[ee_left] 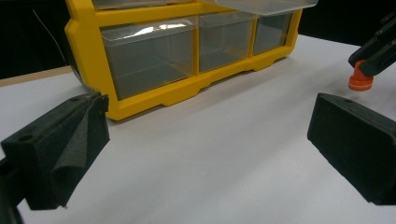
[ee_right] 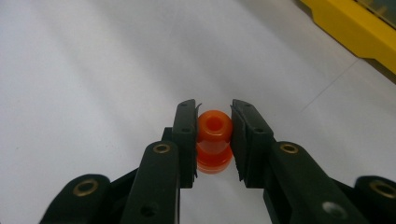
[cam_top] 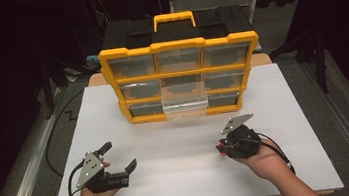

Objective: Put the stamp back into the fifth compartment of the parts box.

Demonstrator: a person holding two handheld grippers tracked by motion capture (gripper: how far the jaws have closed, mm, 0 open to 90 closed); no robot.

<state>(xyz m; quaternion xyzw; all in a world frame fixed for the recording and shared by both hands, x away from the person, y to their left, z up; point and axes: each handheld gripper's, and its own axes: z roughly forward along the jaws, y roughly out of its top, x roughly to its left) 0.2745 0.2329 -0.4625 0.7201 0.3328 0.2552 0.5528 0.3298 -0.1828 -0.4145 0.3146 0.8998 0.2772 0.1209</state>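
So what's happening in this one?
A person holds a gripper in each hand at a white table. The right gripper is shut on a small orange spool-like part, low over the table. The left gripper waits open. Behind them stands a yellow drawer organizer with one clear middle drawer pulled out.

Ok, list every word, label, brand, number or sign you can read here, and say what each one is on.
None: no readable text in these views.
Yellow organizer: no label or brand legible on its frame or clear drawers.
Orange piece in the right gripper: plain.
Left gripper: no markings legible.
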